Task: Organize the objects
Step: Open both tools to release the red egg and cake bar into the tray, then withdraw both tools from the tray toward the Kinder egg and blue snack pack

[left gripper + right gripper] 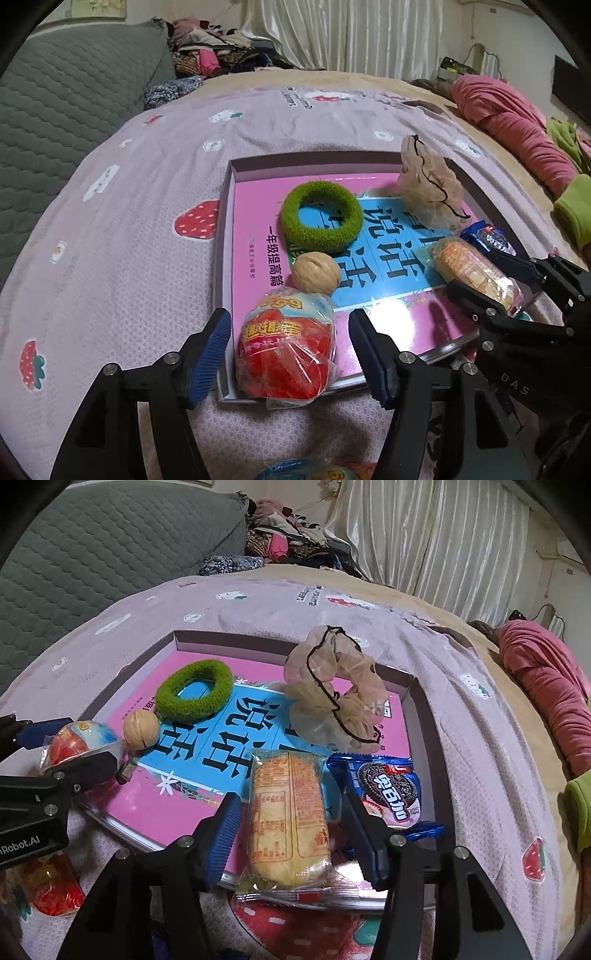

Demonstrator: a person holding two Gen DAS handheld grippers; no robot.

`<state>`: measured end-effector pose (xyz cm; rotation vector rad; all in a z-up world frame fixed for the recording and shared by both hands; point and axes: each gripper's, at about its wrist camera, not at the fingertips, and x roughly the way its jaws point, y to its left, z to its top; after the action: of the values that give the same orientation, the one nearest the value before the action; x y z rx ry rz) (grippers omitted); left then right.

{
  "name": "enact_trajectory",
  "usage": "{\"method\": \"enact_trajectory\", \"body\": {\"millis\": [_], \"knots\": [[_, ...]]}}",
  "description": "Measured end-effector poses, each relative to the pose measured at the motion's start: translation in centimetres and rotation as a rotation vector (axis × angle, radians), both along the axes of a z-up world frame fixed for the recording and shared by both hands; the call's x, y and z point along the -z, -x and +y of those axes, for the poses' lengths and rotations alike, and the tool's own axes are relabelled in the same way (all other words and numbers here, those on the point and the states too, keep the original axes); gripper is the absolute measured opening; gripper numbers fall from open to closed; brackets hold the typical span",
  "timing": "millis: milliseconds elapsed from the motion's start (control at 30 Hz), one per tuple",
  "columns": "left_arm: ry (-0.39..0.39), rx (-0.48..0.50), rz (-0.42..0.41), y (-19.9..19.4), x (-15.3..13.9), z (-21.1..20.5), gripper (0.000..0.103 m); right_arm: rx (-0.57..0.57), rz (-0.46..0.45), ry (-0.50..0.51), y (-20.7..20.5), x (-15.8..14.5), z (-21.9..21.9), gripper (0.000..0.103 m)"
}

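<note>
Oreo packet [388, 790] beside pink book [147, 805] reading 一年级提高篇

Your right gripper [291, 834] has its fingers [225, 834] either side of the yellow snack pack [288, 816], not pressing it. Cookie packet [388, 790] just right. Box [421, 698] on the bed holds a green hair band [194, 694], walnut [141, 729], sheer scrunchie [332, 690].

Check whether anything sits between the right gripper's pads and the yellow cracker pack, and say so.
Nothing visible does. The yellow cracker pack lies directly between the right gripper pads, jaws open with a gap on each side. The Oreo packet lies just outside the right-hand pad, on the shallow box floor.
</note>
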<state>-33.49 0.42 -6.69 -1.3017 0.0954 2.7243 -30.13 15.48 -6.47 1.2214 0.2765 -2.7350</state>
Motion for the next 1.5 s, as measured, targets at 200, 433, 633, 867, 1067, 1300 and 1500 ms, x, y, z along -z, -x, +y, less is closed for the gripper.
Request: {"method": "enact_trajectory", "body": {"millis": [200, 433, 633, 867, 1067, 1300, 1500], "knots": [[-0.012, -0.023, 0.035, -0.5, -1.4, -0.8, 0.075, 0.019, 0.019, 0.039, -0.4, -1.1, 0.6, 0.064], [-0.012, -0.049, 0.079, -1.6, -3.4, -1.5, 0.079, 0.032, 0.043, 0.061, -2.2, -3.1, 0.7, 0.074], [-0.017, -0.063, 0.13, -3.9, -5.8, -1.7, 0.083, 0.037, 0.056, 0.074, -4.2, -5.5, 0.4, 0.083], [-0.025, -0.107, 0.13, -7.9, -7.3, -2.2, 0.088, 0.052, 0.065, 0.05, -7.7, -8.2, 0.5, 0.092], [-0.008, -0.112, 0.139, -11.1, -9.1, -2.3, 0.089, 0.061, 0.106, 0.07, -10.6, -11.7, 0.9, 0.093], [0.016, -0.117, 0.183, -14.8, -12.8, -2.6, 0.089, 0.066, 0.15, 0.085, -13.8, -15.2, 1.0, 0.096], [0.023, -0.129, 0.222, -18.1, -15.8, -3.0, 0.089, 0.052, 0.181, 0.091, -16.7, -17.7, 0.7, 0.096]]}}
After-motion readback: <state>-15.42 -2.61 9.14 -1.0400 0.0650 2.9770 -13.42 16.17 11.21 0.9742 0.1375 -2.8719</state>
